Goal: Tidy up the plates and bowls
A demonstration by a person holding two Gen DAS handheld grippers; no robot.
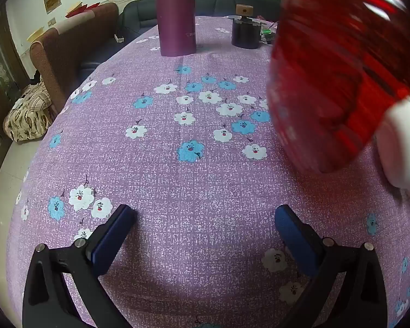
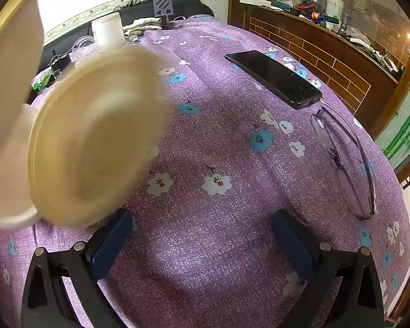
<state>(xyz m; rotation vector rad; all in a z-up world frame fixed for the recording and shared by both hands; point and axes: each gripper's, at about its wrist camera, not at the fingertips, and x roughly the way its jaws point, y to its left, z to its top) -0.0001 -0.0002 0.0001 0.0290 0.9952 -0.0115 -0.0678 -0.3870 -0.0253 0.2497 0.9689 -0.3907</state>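
In the left wrist view a red dish (image 1: 328, 68), smeared by motion, fills the upper right above the table, with a white dish (image 1: 401, 147) at its lower right edge. My left gripper (image 1: 205, 216) stands open over bare tablecloth (image 1: 177, 169), well to the lower left of the red dish. A blurred cream bowl or plate (image 2: 95, 136) hangs tilted at the left of the right wrist view, a white dish rim (image 2: 8, 205) behind it. My right gripper (image 2: 202, 221) is open and holds nothing; its left finger (image 2: 114, 235) lies just below the cream dish. Who holds the dishes is hidden.
A tall purple flask (image 1: 175, 13) and a dark round stand (image 1: 244, 34) are at the far side. A black phone (image 2: 273, 79) and folded glasses (image 2: 341, 158) lie on the right. A white jar (image 2: 108, 31) and cables sit at the back. A brown sofa (image 1: 68, 49) is left of the table.
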